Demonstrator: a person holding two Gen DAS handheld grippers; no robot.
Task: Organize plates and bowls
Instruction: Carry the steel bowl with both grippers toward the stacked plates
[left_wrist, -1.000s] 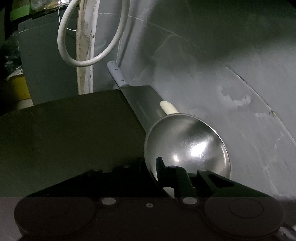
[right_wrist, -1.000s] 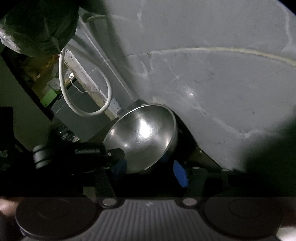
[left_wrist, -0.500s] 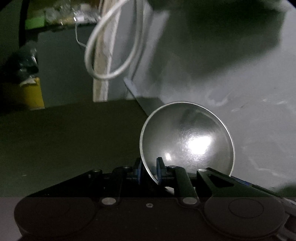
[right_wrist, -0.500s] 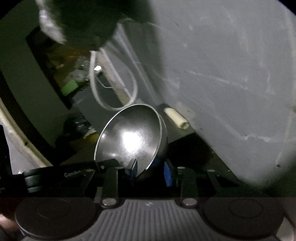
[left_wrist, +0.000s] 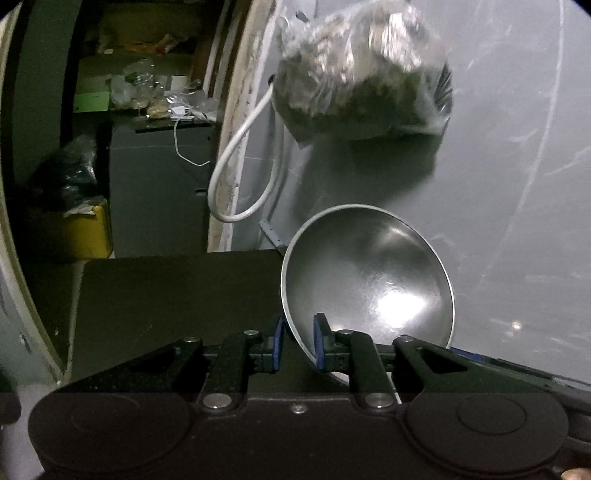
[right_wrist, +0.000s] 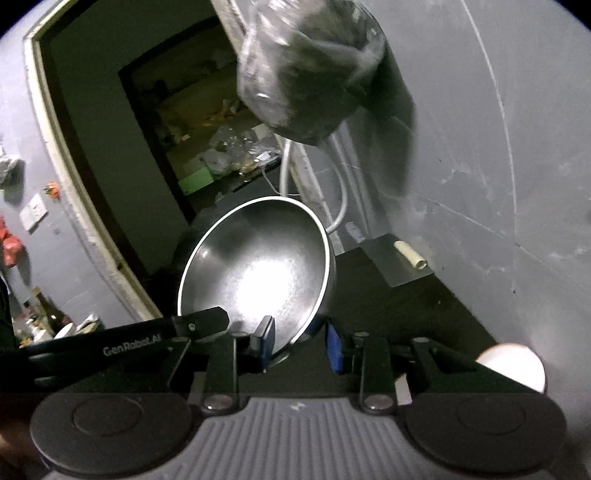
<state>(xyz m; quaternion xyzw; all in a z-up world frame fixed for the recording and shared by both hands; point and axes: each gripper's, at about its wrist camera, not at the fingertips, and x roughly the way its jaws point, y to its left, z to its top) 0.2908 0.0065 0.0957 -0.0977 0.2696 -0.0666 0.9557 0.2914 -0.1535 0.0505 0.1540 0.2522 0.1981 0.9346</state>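
Steel bowl (left_wrist: 369, 280) is sitting clamped by its rim in the left gripper (left_wrist: 297, 343), at one o'clock; another steel bowl (right_wrist: 258, 273) is being pinched likewise by the right gripper (right_wrist: 300, 341), at eleven o'clock.

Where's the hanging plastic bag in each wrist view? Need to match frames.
Left wrist: plastic bag at the top, right of centre, against the grey wall, above the steel bowl.
Right wrist: plastic bag at top centre, above the steel bowl.
Shared landmark: white cable loop, hanging below the bag in both.
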